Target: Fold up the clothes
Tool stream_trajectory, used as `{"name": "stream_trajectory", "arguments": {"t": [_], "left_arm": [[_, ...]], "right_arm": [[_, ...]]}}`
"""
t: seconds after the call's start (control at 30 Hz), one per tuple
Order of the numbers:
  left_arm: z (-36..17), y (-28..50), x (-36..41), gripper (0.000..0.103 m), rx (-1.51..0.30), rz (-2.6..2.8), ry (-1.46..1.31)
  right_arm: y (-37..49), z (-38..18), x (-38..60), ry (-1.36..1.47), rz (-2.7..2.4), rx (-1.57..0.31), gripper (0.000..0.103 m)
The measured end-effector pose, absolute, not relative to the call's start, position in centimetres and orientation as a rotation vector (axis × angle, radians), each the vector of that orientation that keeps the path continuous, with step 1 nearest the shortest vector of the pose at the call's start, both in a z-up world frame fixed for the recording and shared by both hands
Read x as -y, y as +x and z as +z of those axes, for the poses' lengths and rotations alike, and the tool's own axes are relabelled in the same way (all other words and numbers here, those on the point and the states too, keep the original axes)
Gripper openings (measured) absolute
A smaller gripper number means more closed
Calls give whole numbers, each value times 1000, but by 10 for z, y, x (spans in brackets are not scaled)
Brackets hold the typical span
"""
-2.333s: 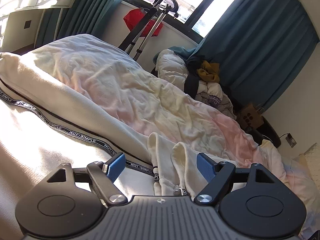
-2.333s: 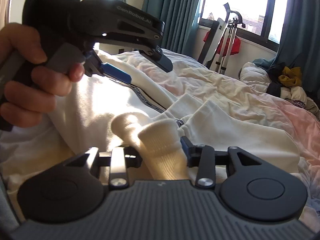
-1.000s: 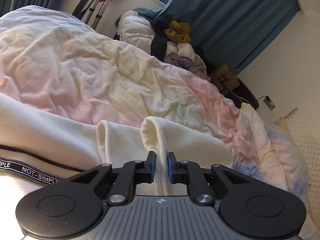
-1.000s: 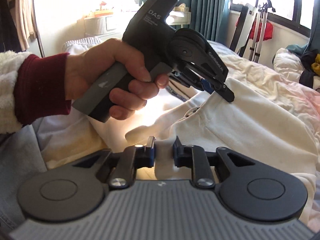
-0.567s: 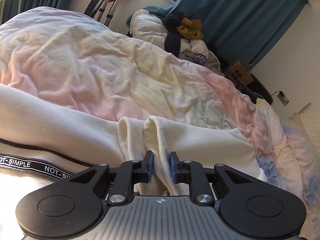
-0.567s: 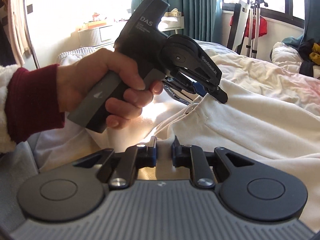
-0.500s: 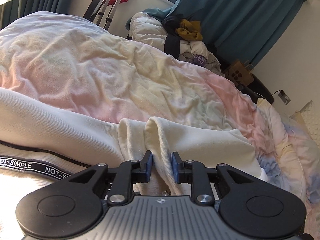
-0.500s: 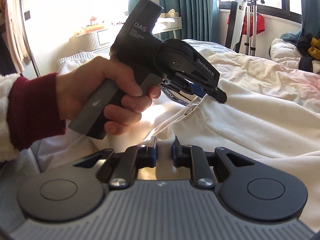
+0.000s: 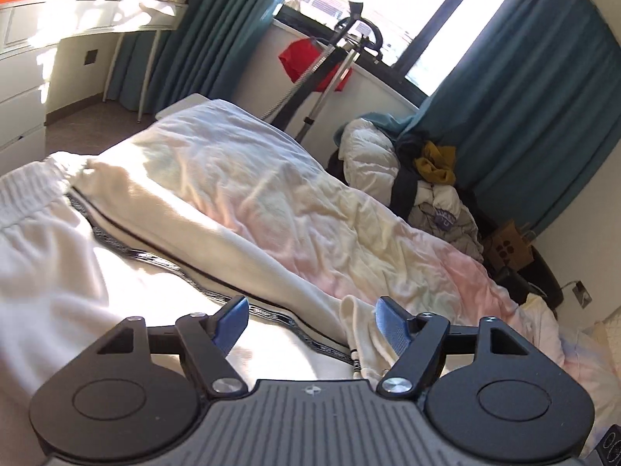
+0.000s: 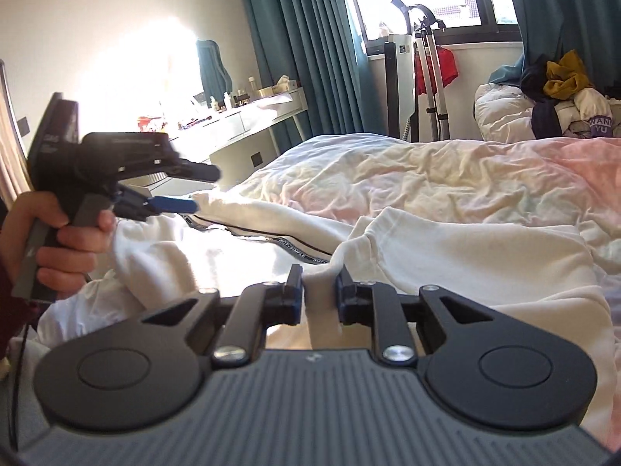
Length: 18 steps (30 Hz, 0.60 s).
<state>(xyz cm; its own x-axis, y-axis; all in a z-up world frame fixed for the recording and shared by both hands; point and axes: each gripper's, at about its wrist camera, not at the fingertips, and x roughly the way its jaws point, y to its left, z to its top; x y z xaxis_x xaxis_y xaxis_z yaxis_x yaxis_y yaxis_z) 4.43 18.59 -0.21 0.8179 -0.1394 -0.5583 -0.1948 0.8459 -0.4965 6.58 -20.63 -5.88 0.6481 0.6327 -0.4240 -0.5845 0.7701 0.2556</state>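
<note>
Black gripper [image 10: 316,297] with blue pads [image 9: 392,328], silver screws; maroon sleeve [image 10: 6,291].

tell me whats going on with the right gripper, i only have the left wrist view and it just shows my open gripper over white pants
Observer: In the right wrist view, the right gripper is shut on a fold of the white pants.
Operator: is my left gripper near it
Observer: No, the left gripper shows off to the left, open, held up above the pants with nothing between its blue pads.
Operator: can you see the hand on it
Observer: Yes, a hand grips its handle, with a dark red sleeve at the edge of the frame.
</note>
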Motion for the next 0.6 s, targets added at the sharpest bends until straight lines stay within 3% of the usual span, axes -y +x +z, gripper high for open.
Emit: {"name": "stream_trajectory", "arguments": {"t": [0.1,0.17,0.23,0.47,0.6], "left_arm": [[0,9,-221,83,-606,165,-646],[0,-11,-240,84,-589,242,-691],[-1,-26,-250,86,-564,296,-732],[-20,-47,-271,88,-531,393,-883],[-32,-45,-281,88,-519,448,-950]], "right_arm": [[62,-57,205,90,706,-511,27],[59,-58,203,76,717,-500,44],[57,-62,200,66,721,-496,53],[62,-65,221,113,547,-475,53],[83,-88,228,57,359,-560,55]]}}
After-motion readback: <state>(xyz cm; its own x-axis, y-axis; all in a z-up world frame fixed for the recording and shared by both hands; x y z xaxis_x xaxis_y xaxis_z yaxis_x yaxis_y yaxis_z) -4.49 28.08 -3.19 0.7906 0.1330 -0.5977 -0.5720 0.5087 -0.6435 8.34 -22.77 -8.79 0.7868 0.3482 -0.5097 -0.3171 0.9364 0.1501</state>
